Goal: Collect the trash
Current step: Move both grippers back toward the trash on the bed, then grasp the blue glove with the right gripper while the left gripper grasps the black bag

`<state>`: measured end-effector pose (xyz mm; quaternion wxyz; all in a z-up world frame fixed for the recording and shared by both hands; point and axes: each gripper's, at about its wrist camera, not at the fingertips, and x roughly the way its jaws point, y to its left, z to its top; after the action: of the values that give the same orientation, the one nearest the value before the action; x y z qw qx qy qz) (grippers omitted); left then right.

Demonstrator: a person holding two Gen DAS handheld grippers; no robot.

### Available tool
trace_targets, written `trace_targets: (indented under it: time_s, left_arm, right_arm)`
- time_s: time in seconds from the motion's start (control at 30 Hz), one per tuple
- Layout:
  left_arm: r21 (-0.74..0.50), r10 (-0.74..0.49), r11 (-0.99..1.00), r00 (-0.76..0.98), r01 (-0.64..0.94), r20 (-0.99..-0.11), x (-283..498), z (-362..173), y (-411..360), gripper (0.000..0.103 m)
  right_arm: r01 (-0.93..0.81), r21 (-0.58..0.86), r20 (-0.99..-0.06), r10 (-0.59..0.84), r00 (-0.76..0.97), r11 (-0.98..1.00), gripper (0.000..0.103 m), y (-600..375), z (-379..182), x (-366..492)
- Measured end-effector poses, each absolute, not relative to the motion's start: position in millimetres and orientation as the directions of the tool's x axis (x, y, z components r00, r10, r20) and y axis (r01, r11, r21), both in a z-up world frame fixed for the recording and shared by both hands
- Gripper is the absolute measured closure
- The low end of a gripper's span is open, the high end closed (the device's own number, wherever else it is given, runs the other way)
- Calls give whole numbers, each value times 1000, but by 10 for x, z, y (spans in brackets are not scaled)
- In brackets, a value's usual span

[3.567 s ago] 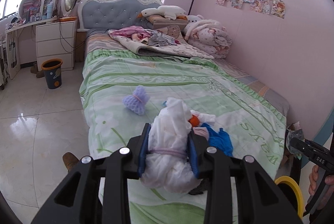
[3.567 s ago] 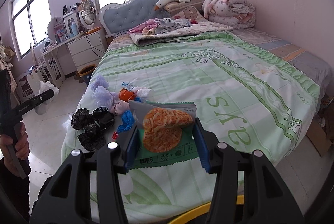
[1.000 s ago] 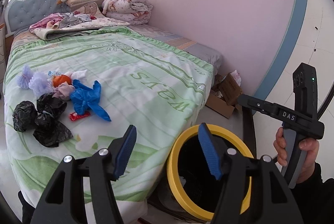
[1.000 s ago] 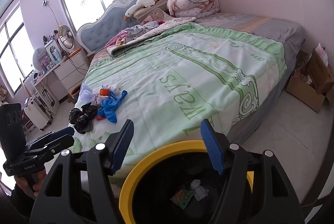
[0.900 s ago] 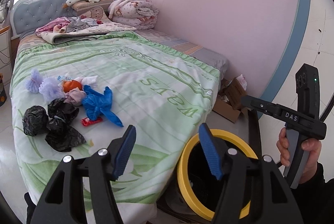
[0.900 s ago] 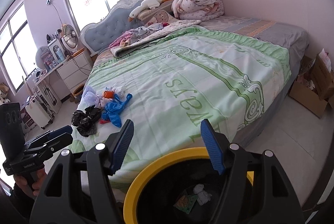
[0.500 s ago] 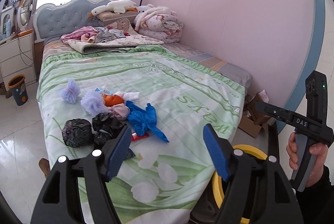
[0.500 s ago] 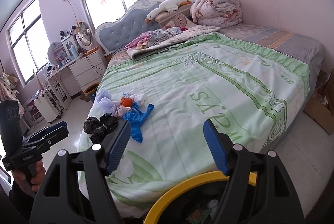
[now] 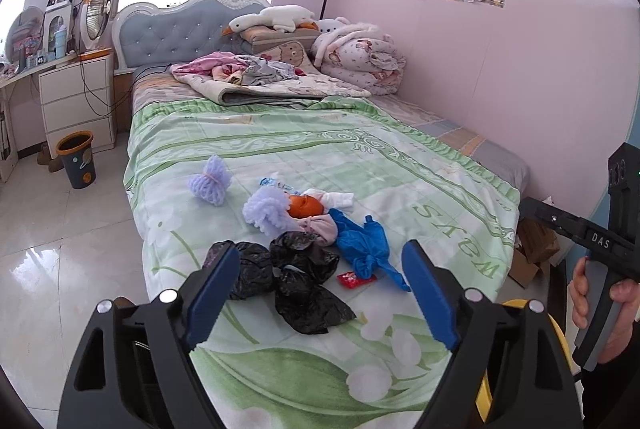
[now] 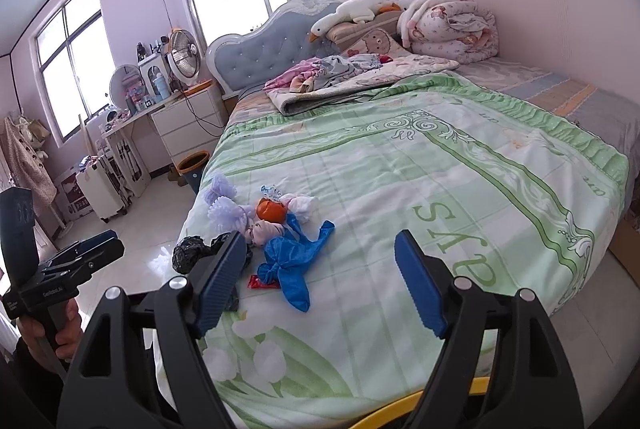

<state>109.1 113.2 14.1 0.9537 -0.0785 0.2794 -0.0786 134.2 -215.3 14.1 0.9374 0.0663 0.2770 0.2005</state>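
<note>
Two views face the bed (image 9: 360,157). Left wrist: left tongs (image 9: 320,285) opening, empty; crumpled black bags (image 9: 296,269), a knotted blue glove (image 9: 364,245) and a red wrapper (image 9: 354,278) lie near the bed's foot, where the yellow bin rim (image 9: 554,321) now barely shows. Right wrist: right tongs (image 10: 318,281) opening, empty; only here, a white suitcase (image 10: 102,189).

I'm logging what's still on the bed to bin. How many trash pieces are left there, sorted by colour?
Black bags: 3
Purple foam nets: 2
Blue bundle: 1
Orange piece: 1
White wad: 1
Pink wad: 1
Red wrapper: 1
Total: 10
</note>
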Motion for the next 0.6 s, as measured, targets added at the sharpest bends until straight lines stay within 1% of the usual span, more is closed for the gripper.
trace_targets:
  time_s: [0.27, 0.6]
  left_arm:
    - [-195, -143, 980, 824, 40, -549, 1234, -5, 1406, 19]
    - [-198, -101, 980, 785, -29, -611, 1513, -308, 1698, 18]
  right_arm:
    - [-376, 207, -528, 427, 734, 903, 26, -1742, 7, 1677]
    - [-386, 154, -595, 397, 699, 910, 26, -1356, -297, 2097]
